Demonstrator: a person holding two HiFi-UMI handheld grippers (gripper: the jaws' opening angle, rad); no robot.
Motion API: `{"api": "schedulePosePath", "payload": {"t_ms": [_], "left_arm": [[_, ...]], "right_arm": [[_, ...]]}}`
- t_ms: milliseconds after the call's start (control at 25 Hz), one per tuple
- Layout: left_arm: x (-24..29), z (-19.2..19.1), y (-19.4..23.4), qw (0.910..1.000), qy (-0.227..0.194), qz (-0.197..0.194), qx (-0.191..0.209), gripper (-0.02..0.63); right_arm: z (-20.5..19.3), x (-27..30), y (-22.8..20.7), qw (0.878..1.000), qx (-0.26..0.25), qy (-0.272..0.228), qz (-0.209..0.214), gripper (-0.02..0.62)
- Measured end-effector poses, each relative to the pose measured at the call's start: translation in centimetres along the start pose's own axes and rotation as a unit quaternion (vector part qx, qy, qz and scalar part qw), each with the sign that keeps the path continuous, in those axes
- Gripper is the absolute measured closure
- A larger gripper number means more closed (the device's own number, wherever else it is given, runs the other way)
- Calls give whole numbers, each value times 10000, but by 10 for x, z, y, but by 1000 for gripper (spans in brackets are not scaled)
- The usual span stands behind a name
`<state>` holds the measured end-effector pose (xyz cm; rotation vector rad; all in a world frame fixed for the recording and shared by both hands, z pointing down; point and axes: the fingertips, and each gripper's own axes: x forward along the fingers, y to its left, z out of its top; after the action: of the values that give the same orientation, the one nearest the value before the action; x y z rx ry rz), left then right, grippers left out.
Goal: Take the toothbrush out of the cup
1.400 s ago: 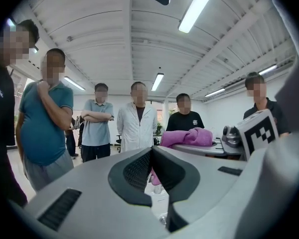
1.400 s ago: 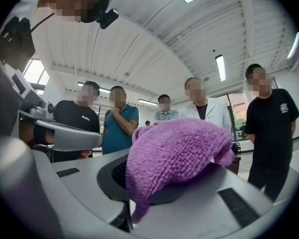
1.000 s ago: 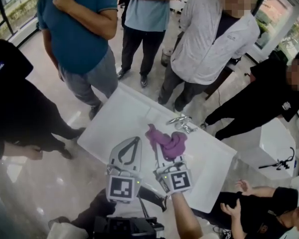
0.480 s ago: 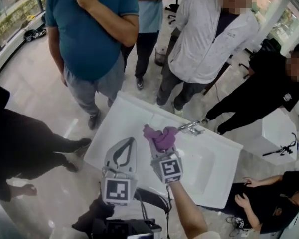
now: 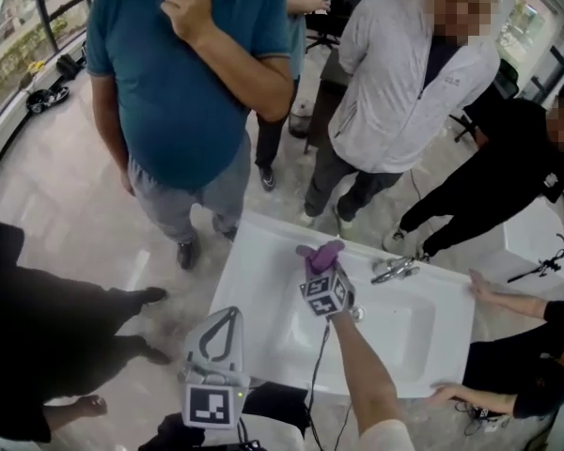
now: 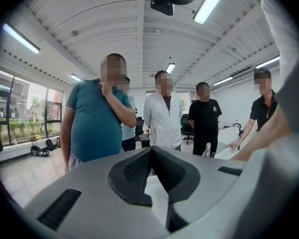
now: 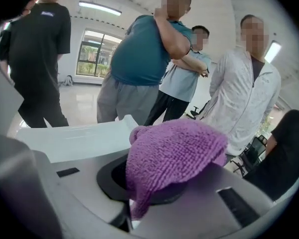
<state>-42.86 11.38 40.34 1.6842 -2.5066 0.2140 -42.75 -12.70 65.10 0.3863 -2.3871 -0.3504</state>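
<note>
Toothbrush and cup cannot be made out in any of the three views. What the right gripper (image 5: pixel 321 269) has hold of is a purple knitted cloth (image 7: pixel 174 153): its fingers (image 7: pixel 107 178) are pressed together on the fabric, which bunches up over their tips and hangs down in the narrow slot between them. Under these fingers lies a white worktop (image 5: pixel 263 280) with a sunken basin, and the cloth is held above its rear part. A chrome tap (image 5: pixel 395 271) stands near the fingers, to their right in the head view, apart from the cloth.

The left gripper (image 5: pixel 231 313) is lower in the head view, well apart from the right one, just off the worktop's near left corner. Its fingers (image 6: pixel 134 168) meet at the tips with nothing between them; only the curved hollow behind the tips stays open.

Beyond both pairs of fingers stand onlookers: a person in a teal polo shirt (image 5: pixel 188 92) with one hand raised to the chin, and a person in a white jacket (image 5: pixel 399 83). To the right of the right fingers, past the tap, a hand (image 5: pixel 481 289) rests on the worktop's edge.
</note>
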Motion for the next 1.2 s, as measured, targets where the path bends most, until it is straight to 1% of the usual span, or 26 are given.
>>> {"api": "schedulePosePath", "payload": {"t_ms": [80,160,240,320,440,480,560,640,720,760,840,880,920,960,1000,1080,1200], "left_arm": [[2,-6,18,9999,122,61,83,597],[7,-7,31,9997,86,112,183,597],[11,-1,38,9996,-50,134,262,597],[13,5,39,9995,-119,113,275,597],[17,10,32,9997,-138,39,217,597],[19,10,29,9998,-138,13,168,597],[23,11,23,9998,-158,-58,44,597],[30,9,16,9998,-94,-179,-38,597],[35,6,8,9995,5,-290,-86,597],[38,5,5,9994,40,-327,-70,597],[41,4,2,9992,90,-375,42,597],[43,4,3,9993,67,-363,53,597],[45,6,5,9995,7,-321,13,597],[46,8,8,9996,-59,-263,-45,597],[47,9,11,9997,-98,-212,-84,597],[47,13,18,9997,-139,-163,-71,597],[46,21,27,9995,-276,-117,-77,597]], "right_arm": [[9,26,5,9998,-92,35,197,561],[6,53,12,9987,27,273,418,561],[-10,74,21,9953,331,695,594,561],[-33,90,31,9887,658,1149,703,561],[-66,101,39,9788,1056,1620,671,557],[-71,101,39,9781,1069,1668,633,545],[-67,98,34,9811,980,1580,529,454],[-58,95,25,9844,924,1438,420,385],[-58,95,22,9851,922,1400,383,342],[-57,96,21,9861,908,1346,342,336],[-55,98,17,9877,736,1369,163,336],[-57,99,15,9866,553,1534,28,339],[-59,101,13,9843,333,1726,-127,379],[-60,103,13,9819,131,1874,-248,492],[-60,108,14,9799,-10,1972,-292,551],[-59,115,20,9776,-155,2084,-250,560],[-49,123,25,9781,-371,2026,-289,561]]}}
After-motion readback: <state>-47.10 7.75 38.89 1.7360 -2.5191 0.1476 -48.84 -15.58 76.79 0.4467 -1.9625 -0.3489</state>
